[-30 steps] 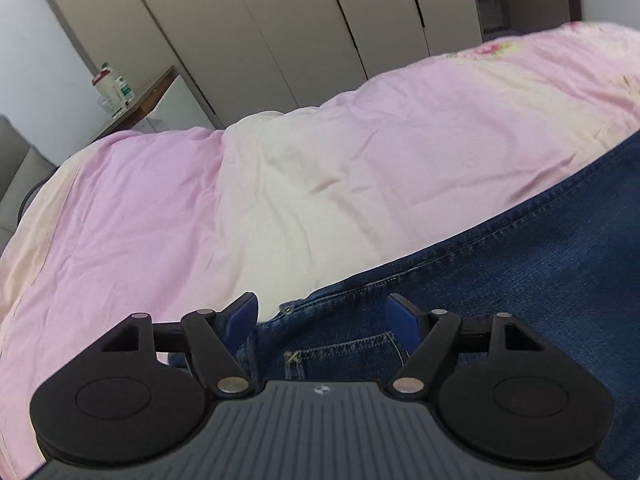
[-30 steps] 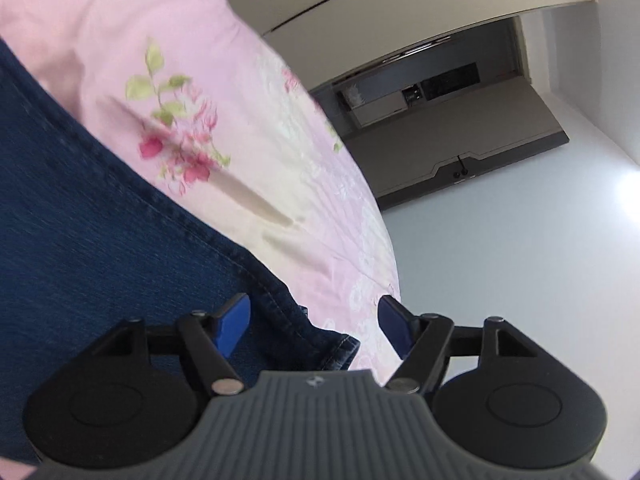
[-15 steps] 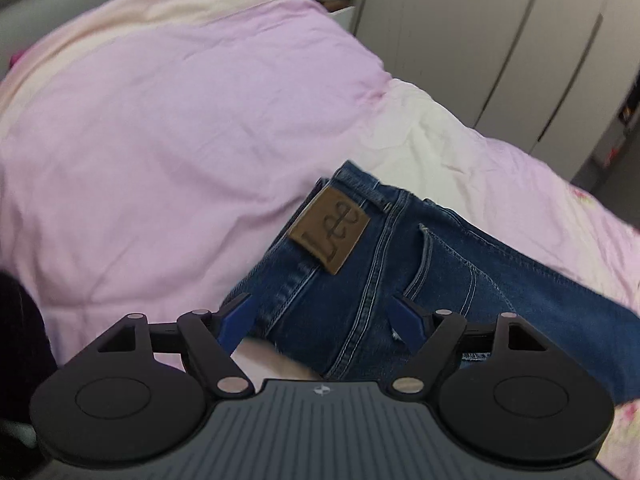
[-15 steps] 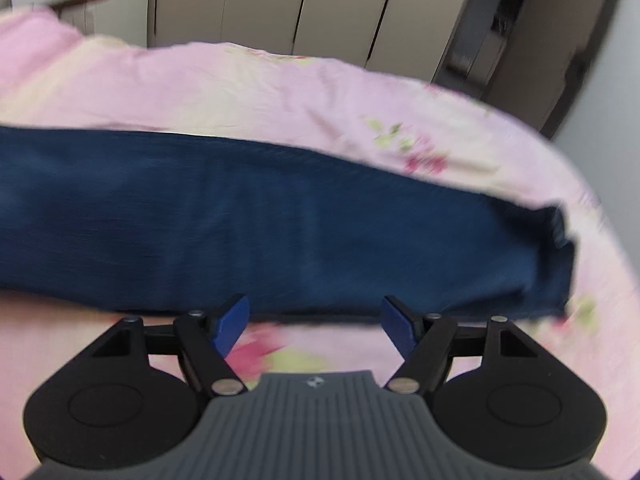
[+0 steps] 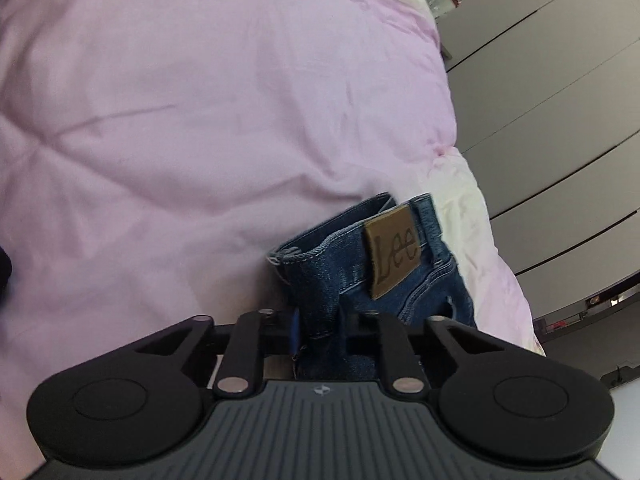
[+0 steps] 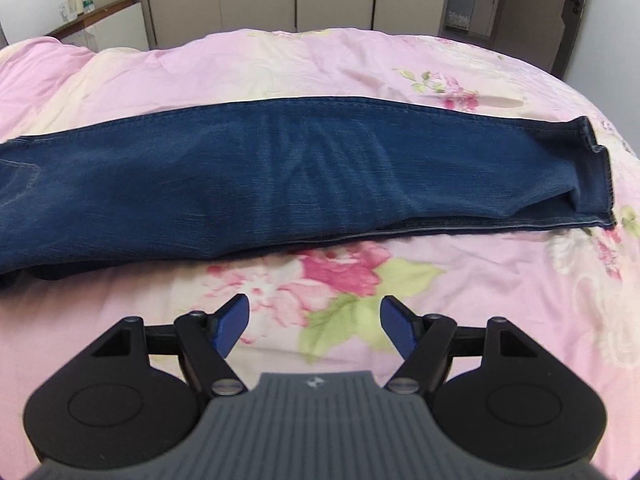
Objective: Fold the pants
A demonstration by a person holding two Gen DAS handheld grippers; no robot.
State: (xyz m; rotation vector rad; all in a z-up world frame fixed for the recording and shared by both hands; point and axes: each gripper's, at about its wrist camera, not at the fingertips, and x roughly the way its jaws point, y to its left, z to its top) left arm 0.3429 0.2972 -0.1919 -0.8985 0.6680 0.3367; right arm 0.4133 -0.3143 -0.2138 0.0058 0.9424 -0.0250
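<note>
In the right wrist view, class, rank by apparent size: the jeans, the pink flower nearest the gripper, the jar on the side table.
1. Jeans
2. Flower, though nearness to the camera enlarges it
3. Jar, far off, so it looks smallest

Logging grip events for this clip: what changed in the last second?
The left gripper, open over the jeans before, swung to the waistband by the Lee patch and is closing on it. The right gripper pulled back off the leg hem; it stayed open, empty, above the bedcover.
</note>
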